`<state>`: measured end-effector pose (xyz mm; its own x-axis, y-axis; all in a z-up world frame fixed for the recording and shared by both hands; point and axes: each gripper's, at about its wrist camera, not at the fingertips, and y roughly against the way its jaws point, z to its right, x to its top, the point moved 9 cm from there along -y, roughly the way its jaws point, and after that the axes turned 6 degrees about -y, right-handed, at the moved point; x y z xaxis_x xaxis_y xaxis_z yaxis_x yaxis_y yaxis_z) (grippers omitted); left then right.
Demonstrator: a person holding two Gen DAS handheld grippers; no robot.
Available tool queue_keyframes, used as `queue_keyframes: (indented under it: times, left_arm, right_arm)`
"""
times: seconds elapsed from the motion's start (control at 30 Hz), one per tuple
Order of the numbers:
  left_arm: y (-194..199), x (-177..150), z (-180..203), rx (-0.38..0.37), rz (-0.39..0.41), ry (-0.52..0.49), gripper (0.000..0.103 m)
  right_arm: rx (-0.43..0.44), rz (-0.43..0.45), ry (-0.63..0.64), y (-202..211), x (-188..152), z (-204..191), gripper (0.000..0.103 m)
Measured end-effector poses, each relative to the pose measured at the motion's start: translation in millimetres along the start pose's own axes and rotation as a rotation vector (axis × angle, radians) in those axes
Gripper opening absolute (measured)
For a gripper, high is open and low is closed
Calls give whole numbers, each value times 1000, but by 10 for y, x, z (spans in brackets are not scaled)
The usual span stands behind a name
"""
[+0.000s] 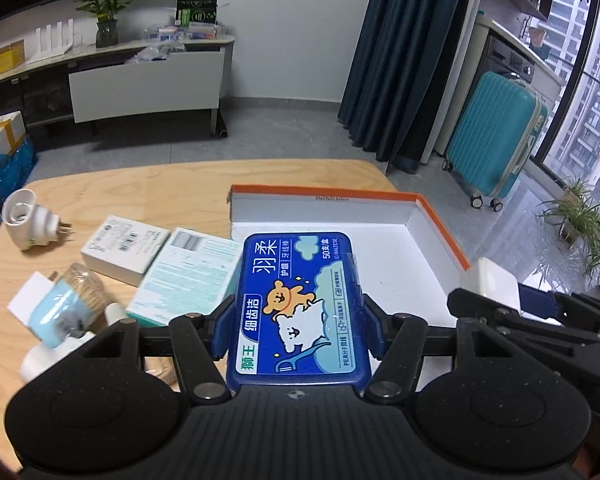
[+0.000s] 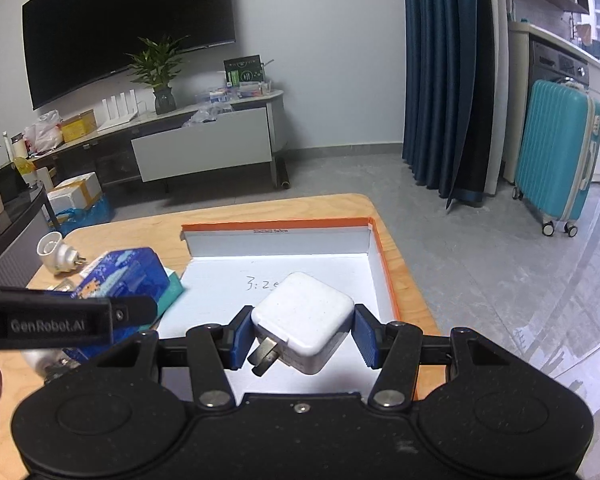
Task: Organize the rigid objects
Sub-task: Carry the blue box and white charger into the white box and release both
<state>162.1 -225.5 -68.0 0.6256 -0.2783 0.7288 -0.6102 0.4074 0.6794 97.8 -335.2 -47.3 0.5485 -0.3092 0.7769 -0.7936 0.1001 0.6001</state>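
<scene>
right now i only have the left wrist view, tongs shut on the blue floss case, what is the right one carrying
Observer: The right tongs are shut on a white power adapter, prongs toward the camera.
Operator: is it over the box yet
Observer: Yes, the adapter hangs over the white floor of the orange-edged box, toward its near side.
Operator: anything written in the box
Observer: Handwriting on the box floor, partly hidden behind the adapter.
Operator: where's my case from there
Observer: The blue floss case shows left of the box, over the teal-edged carton on the table.
</scene>
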Motion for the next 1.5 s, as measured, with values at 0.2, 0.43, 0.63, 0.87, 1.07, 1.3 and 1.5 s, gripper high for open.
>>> queue_keyframes:
  times: [0.2,0.43,0.63,0.87,1.07,1.3,1.5]
  left_arm:
    - [-201,94,49,9,-24,-6,63]
    - [-396,194,153,20,-44,-15,62]
    - [-564,234,149,21,-67,0,62]
    - [-647,250,234,-13,-83,12,63]
    - [-584,237,339,-77,-77,16,87]
    - [-263,193,263,-8,-80,-5,100]
    - [5,73,141,67,-106,-29,103]
  right_arm:
    - [4,-23,10,-257,117,44,64]
    - [-6,-54,35,-544,224,88,64]
    - [7,-44,38,-722,388,139,65]
    - [4,31,-10,-535,574,232,73]
    - [-12,59,-26,-244,533,277,73]
    - [-31,58,-47,7,393,252,80]
    - [-8,45,-68,176,261,136,88]
